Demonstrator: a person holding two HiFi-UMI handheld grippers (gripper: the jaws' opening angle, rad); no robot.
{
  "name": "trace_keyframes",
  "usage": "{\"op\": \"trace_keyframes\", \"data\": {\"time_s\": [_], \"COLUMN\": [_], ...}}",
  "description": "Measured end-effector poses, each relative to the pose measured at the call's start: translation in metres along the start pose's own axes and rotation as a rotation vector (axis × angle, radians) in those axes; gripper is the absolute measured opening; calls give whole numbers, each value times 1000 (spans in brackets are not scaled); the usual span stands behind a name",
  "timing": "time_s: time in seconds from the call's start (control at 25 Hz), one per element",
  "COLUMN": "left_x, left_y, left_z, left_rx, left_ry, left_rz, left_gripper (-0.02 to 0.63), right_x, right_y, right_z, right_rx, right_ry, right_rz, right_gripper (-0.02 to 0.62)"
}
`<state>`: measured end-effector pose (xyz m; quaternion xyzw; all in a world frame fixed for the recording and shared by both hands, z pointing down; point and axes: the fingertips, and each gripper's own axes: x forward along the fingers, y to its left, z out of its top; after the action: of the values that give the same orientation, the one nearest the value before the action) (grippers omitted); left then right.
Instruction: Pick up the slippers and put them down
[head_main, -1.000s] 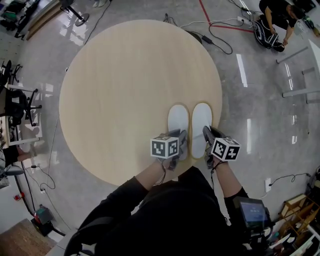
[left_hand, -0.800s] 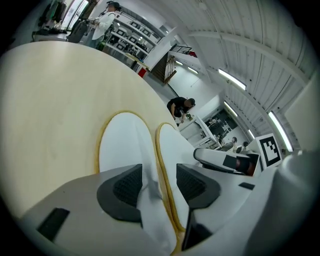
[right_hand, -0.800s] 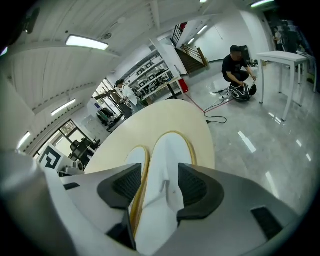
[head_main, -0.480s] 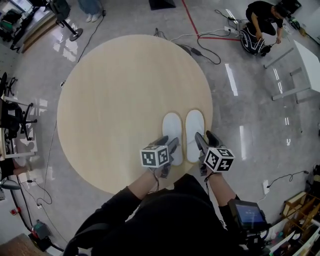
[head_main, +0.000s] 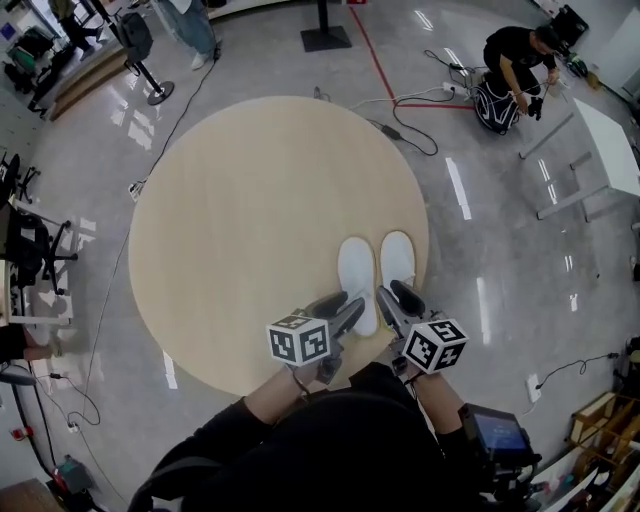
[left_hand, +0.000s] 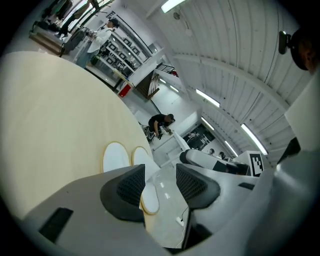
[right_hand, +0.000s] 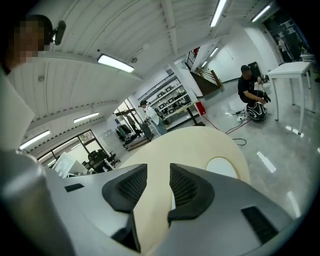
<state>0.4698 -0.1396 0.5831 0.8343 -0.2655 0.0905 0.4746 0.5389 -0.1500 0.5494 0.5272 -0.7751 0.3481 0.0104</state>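
Observation:
Two white slippers lie side by side, soles down, near the round table's near right edge: the left slipper and the right slipper. My left gripper hangs over the left slipper's heel end and is open. Its jaws have just been opening, and nothing is between them. My right gripper hangs over the right slipper's heel, open; its jaws opened wide and have just been closing a little, with nothing between them. In the left gripper view both slippers show past the open left gripper. In the right gripper view one slipper shows beside the open right gripper.
The round wooden table stands on a glossy grey floor. Cables run over the floor beyond the table, where a person crouches. A white table stands at the right. Chairs and stands line the left side.
Both grippers have let go of the slippers' heels, opened, and risen back toward me. The slippers stay flat on the table.

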Motion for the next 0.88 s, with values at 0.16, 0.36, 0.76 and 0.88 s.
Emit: {"op": "trace_keyframes", "data": {"time_s": [0.16, 0.36, 0.76, 0.88], "left_x": [-42, -111, -180, -192], "left_y": [-14, -27, -37, -36], "left_z": [18, 45, 28, 22], "left_rx": [84, 233, 234, 271], "left_ry": [-71, -217, -241, -225], "left_rz": [-23, -26, -146, -143], "left_gripper": [207, 177, 32, 32], "right_x": [-3, -12, -42, -51], "right_y": [52, 125, 190, 202], "right_z": [2, -2, -11, -17], "right_rx": [-27, -179, -274, -270], "right_ry": [-33, -63, -156, -195], "right_rz": [103, 204, 153, 140], "right_gripper": [18, 15, 15, 15]}}
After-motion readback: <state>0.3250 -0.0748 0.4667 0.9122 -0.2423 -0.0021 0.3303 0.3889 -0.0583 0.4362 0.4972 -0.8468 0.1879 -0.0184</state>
